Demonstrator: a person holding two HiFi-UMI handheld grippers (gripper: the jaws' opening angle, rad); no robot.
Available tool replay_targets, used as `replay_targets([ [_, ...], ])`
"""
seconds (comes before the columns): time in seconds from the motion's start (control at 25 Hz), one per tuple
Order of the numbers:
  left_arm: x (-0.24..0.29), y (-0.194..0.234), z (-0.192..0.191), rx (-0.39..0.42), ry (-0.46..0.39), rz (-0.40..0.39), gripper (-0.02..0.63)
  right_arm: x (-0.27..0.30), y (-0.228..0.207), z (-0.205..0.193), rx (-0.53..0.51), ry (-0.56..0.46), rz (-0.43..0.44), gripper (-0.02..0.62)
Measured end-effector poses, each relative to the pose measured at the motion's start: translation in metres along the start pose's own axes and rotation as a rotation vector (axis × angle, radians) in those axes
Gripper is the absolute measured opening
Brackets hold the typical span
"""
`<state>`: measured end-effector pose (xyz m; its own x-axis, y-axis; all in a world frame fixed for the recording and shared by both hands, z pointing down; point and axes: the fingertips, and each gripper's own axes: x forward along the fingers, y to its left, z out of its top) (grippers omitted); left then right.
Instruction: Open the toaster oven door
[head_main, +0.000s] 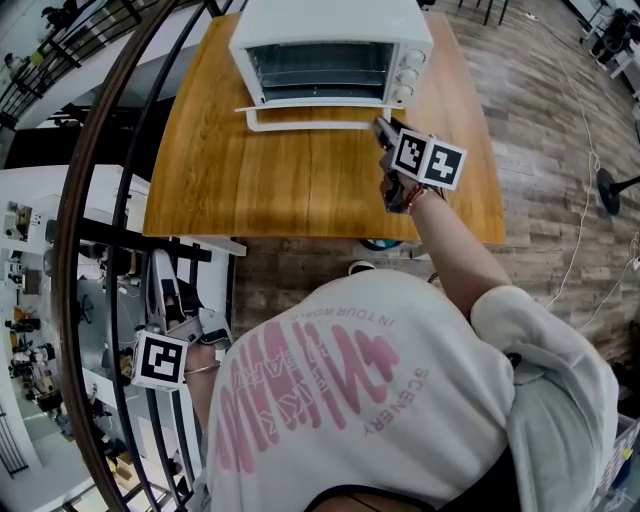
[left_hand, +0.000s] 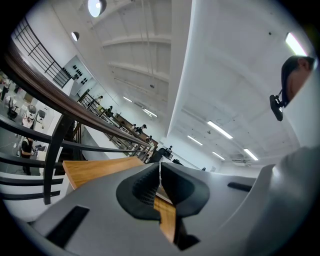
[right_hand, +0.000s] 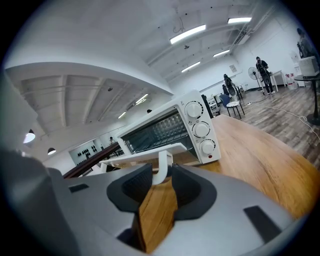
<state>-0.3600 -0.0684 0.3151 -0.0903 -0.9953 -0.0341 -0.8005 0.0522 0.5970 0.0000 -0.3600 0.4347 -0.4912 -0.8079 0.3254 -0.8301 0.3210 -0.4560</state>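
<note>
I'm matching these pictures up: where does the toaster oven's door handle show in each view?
Head view: the door handle runs along the lowered door's front edge, top centre, just left of the right gripper.
Left gripper view: not in it.
Right gripper view: its end post stands between the jaws, low centre.
Shared landmark: the wooden table, in all three.
</note>
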Motion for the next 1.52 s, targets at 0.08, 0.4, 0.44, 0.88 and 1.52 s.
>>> replay_targets([
  [0.08,0.0,0.001,0.0,-0.004,-0.001,-0.001,0.025,0.0,0.0,-0.002,-0.001,0.005,0.001,0.13],
  [0.4,0.0,-0.001,-0.002,-0.01,0.002,-0.003,0.025,-0.002,-0.001,-0.008,0.002,0.014,0.0,0.13],
  [0.44,-0.001,-0.001,-0.002,-0.014,0.003,-0.003,0.025,-0.002,-0.001,-0.008,0.001,0.015,0.0,0.13],
  [0.88,-0.001,-0.001,-0.005,-0.017,0.005,-0.001,0.025,-0.003,-0.003,-0.016,0.003,0.039,-0.002,0.13],
  [1.52,-0.002,-0.007,-0.008,-0.017,0.003,-0.002,0.025,-0.006,-0.006,-0.034,-0.023,0.098,0.004,0.123],
])
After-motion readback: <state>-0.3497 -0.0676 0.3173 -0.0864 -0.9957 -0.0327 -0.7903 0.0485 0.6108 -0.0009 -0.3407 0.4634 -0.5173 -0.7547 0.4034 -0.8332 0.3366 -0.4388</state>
